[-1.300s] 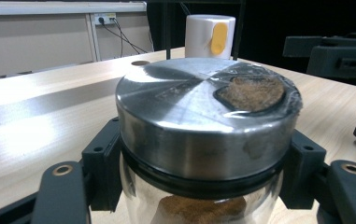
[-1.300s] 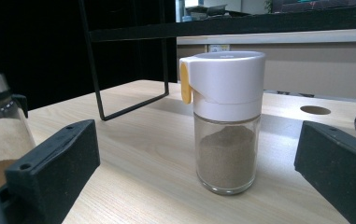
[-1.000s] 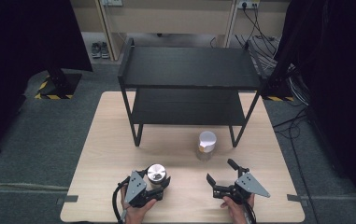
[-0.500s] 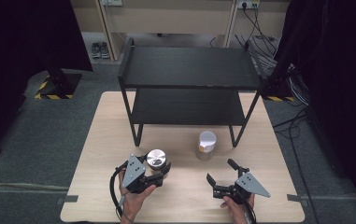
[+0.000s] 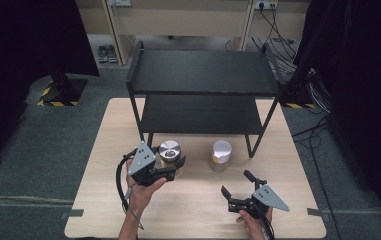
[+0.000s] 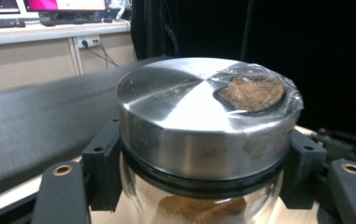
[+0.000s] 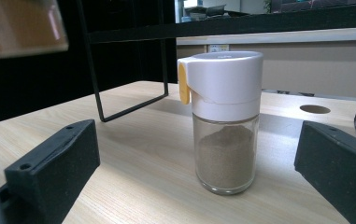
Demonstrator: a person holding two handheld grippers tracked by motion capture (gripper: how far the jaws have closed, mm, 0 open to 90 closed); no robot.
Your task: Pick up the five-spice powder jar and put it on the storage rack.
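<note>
A glass jar with a steel lid (image 5: 170,151) (image 6: 199,116) hangs above the table, in front of the black shelf unit (image 5: 203,75). My left gripper (image 5: 174,169) is shut on it, its black pads (image 6: 102,161) pressing the glass just under the lid. Brown powder shows inside the jar. A second glass jar with a white and yellow cap (image 5: 221,155) (image 7: 223,121) stands on the wooden table (image 5: 103,165), also holding brown powder. My right gripper (image 5: 238,186) rests near the table's front edge, open, pointing at that jar from a short distance.
The two-tier black shelf unit stands at the back of the table, its thin legs (image 7: 94,65) close behind the jars. A round hole (image 7: 315,109) is cut in the tabletop. Cables and dark curtains surround the table.
My left gripper has lifted the steel-lidded jar off the table and carried it away from the front edge toward the shelf. The right gripper has stayed where it was.
</note>
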